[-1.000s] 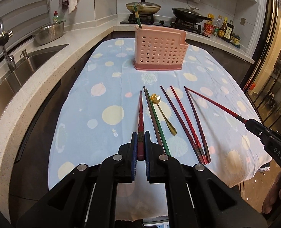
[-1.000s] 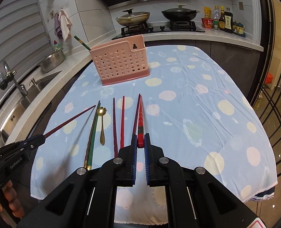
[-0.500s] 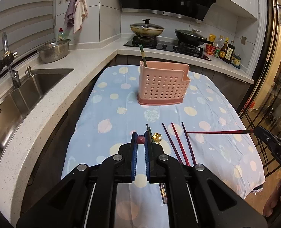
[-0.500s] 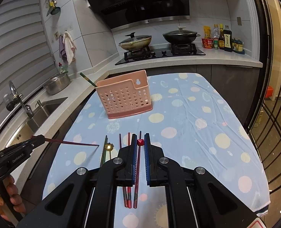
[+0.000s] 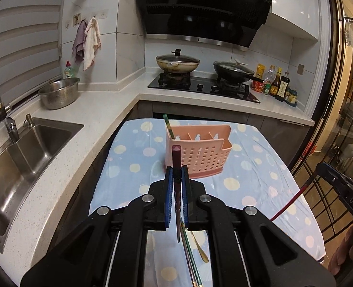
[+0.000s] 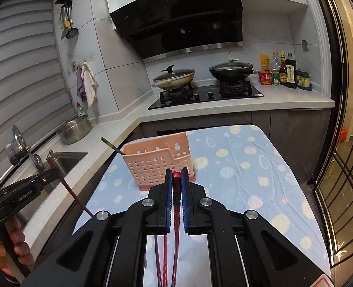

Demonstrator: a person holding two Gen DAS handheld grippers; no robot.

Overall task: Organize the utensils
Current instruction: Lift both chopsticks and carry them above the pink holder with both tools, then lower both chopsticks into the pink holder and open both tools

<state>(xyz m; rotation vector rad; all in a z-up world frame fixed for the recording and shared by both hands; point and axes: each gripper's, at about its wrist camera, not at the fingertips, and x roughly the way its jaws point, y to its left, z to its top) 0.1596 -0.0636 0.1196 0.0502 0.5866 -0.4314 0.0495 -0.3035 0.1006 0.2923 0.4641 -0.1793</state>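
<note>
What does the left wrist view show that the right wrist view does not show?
Only the left wrist view shows the gold spoon and the green chopsticks lying on the tablecloth, and the whole sink basin.

Only the right wrist view shows the hanging utensils on the wall and two red chopsticks on the cloth.

Both show the pink holder with one green chopstick inside, and each gripper, left and right, shut on a red chopstick.

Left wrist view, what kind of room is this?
A home kitchen, most likely: a gas stove with lidded pans beneath a range hood, and a steel sink set in the countertop.
</note>
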